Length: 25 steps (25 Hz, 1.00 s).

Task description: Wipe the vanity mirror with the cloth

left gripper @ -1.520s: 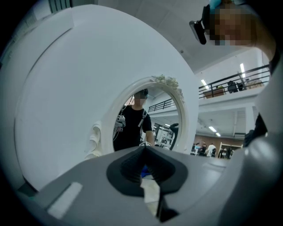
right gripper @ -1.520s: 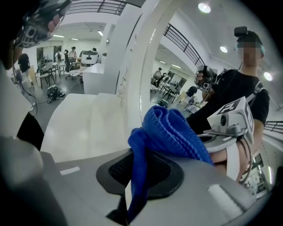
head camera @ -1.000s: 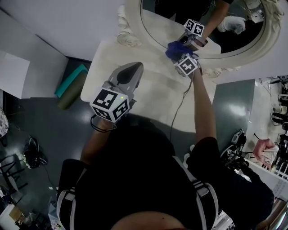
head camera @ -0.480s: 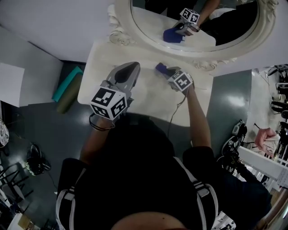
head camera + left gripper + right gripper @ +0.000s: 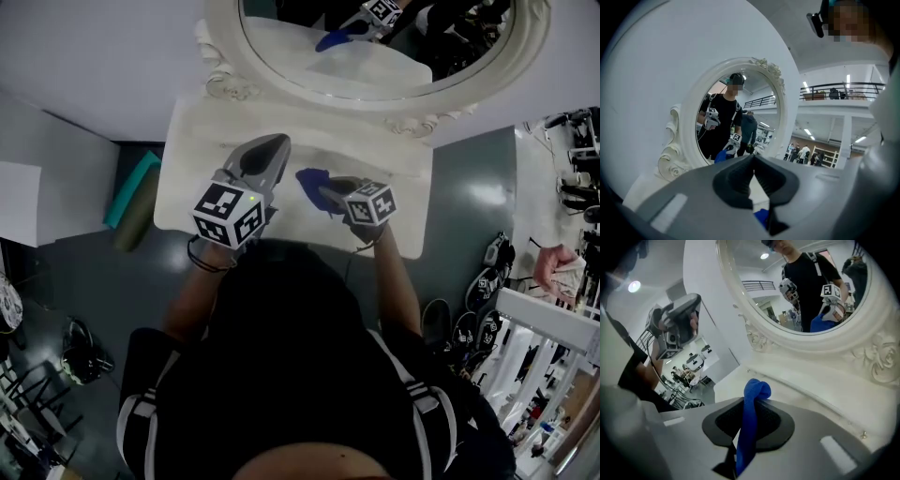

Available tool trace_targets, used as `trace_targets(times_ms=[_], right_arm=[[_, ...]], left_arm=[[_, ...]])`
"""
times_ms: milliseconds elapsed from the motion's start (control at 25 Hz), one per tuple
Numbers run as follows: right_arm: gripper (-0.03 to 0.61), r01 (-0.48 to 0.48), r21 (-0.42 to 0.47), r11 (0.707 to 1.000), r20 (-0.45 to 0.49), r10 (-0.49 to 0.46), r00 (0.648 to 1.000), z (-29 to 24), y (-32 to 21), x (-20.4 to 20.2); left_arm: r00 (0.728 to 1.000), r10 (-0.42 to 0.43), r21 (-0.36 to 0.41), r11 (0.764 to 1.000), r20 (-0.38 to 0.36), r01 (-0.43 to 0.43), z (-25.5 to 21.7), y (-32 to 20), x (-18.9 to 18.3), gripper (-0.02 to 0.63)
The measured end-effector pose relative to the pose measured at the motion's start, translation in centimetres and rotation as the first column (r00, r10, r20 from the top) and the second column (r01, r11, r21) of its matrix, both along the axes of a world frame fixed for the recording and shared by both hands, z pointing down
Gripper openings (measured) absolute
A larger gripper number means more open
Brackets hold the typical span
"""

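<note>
The right tool [image 5: 748, 422] is clamped on the blue cloth [image 5: 752, 401], which sticks up in a bunch past its tips. The cloth hangs over the table [image 5: 192, 173], at 6 o'clock from the mirror [image 5: 375, 52] and off the glass. The left tool [image 5: 753, 178], at 9 o'clock from the cloth, has its jaws closed on nothing. The glass shows no smears, so wiping may be finished or between passes; I cannot tell which. If it is not finished, the cloth must go to the glass at 12 o'clock.
</note>
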State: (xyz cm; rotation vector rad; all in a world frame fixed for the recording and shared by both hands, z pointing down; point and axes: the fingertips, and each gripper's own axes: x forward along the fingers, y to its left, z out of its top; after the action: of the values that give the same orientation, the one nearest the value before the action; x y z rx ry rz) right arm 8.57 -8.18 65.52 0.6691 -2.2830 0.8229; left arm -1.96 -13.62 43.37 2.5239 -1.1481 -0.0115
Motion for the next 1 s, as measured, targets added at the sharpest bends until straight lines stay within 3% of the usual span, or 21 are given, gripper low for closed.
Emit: trace_targets(times_ms=[200,400,600,800,1000], right_arm=[[0.048,-0.157,0.087,0.984,0.073,0.151,0.986,-5.7,1.4,-0.6],[0.048,-0.315,0.223,0.923,0.2,0.273,0.941,-12.8,0.4,0.5],[0.046,-0.415,0.363,0.834,0.311,0.311,0.898,-19.3,-0.6,1.7],[0.046,-0.518,0.456,0.724,0.417,0.341,0.843,-24.8,-1.4,3.7],[0.046,-0.573,0.539,0.617,0.478,0.336,0.811,-29.3,-2.7,5.1]], left_arm=[[0.999,-0.024,-0.016,1.0,0.033,0.025,0.4,-0.2,0.8,0.009],[0.998,-0.05,-0.015,0.999,0.038,0.051,0.4,-0.7,1.4,0.009],[0.99,-0.125,0.015,0.992,0.059,0.125,0.0,-1.7,1.2,0.009],[0.993,-0.104,0.052,0.993,0.057,0.101,-1.7,-1.7,3.0,0.009],[0.992,-0.11,0.107,0.989,0.068,0.102,-3.2,-2.1,4.0,0.009]])
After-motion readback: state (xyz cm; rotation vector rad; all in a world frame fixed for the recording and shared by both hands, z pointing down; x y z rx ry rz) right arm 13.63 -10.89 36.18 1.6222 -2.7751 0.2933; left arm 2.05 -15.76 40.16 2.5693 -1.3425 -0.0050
